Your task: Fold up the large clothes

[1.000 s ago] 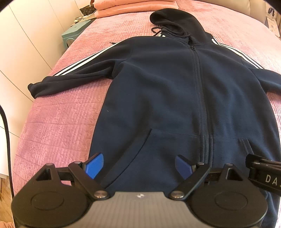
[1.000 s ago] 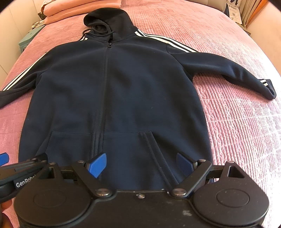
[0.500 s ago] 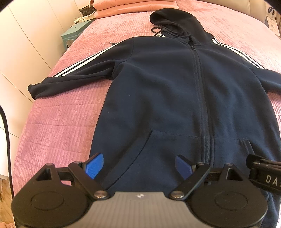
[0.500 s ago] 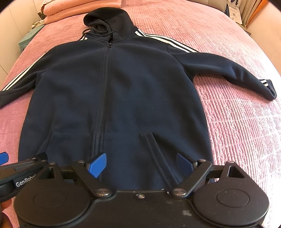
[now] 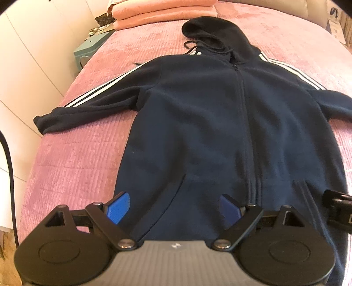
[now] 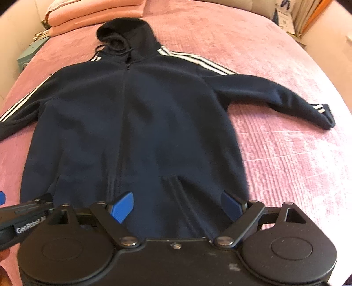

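I see a big dark blue hoodie (image 5: 220, 132) lying flat on a pink bed (image 5: 77, 158), front side up, with the zipper closed down the middle. Its hood (image 6: 125, 39) points to 12 o'clock, away from me, and its bottom edge is at 6 o'clock, close under my tools. One sleeve (image 5: 92, 105) with white stripes sticks out toward 9 o'clock in the left wrist view. The other sleeve (image 6: 275, 96) reaches toward 3 o'clock in the right wrist view. My left gripper (image 5: 173, 206) hangs over the bottom of the hoodie on the left pocket side, and its jaws are spread wide with nothing pinched between the blue pads (image 5: 117, 208). My right gripper (image 6: 176, 205) hangs over the bottom on the right pocket side, and its jaws are spread wide too, with only cloth lying under them. I cannot tell if the pads touch the cloth. Far off near 11 o'clock there is a pile of folded peach blankets (image 5: 162, 13) at the head of the bed. A small blue-green box (image 5: 90, 47) sits beside the bed at about 10 o'clock.
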Motion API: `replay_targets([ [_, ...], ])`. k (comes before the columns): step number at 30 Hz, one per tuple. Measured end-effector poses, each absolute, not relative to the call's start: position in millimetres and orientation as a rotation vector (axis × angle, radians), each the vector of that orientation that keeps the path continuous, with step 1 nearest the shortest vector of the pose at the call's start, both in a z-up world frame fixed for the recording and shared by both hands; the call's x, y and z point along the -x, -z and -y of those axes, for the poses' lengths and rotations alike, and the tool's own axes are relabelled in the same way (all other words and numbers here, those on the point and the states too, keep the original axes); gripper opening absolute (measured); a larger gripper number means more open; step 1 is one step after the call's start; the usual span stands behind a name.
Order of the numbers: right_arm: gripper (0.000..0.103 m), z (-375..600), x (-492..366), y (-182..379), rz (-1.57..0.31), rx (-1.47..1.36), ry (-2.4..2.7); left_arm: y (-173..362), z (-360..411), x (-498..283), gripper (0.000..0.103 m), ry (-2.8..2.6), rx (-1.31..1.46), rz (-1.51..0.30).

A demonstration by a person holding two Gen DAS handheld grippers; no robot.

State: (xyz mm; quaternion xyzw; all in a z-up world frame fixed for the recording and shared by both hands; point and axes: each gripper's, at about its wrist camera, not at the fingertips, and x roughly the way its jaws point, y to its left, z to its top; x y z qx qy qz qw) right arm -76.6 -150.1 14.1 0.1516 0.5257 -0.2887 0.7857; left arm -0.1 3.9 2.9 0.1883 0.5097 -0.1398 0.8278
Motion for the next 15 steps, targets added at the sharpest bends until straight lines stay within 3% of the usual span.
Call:
replay_targets([
  [15, 0.103, 266, 159, -54, -0.88, -0.363, 0.843, -30, 70, 20, 0.09, 0.462, -0.361, -0.978],
])
